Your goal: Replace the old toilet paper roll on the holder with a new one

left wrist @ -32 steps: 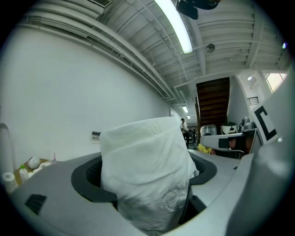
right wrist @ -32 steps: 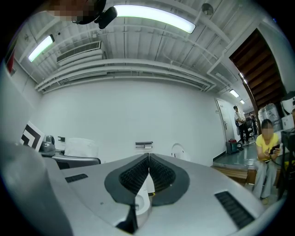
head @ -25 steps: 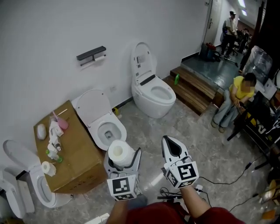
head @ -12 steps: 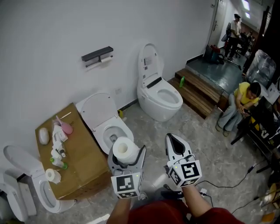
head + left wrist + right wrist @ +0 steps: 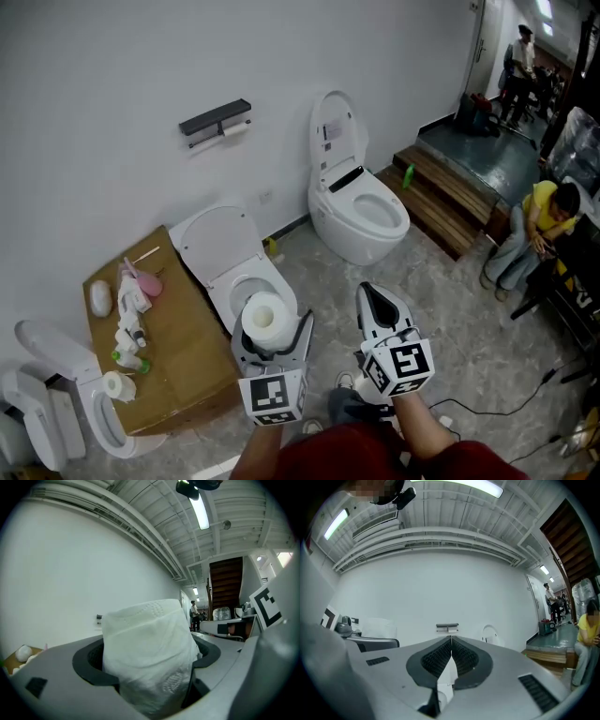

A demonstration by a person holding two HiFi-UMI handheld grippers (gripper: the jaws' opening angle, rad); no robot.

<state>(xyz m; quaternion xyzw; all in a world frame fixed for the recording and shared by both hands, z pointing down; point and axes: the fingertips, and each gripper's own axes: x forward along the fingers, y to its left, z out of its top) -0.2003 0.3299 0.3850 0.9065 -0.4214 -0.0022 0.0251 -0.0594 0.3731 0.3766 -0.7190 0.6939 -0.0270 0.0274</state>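
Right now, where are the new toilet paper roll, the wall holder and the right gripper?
new toilet paper roll (image 5: 254,321), head view, top face
wall holder (image 5: 216,116), head view, dark top shelf
right gripper (image 5: 364,291), head view, shut tips

Right gripper (image 5: 451,640), fingers (image 5: 465,660) together; toilet paper holder (image 5: 447,628) straight ahead beyond the tips.

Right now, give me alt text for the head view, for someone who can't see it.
Seen from above, the left gripper is clamped on a full white toilet paper roll, and the shut right gripper is empty. Ahead, a black wall-mounted paper holder hangs on the white wall, with a white ceramic toilet below to its right.
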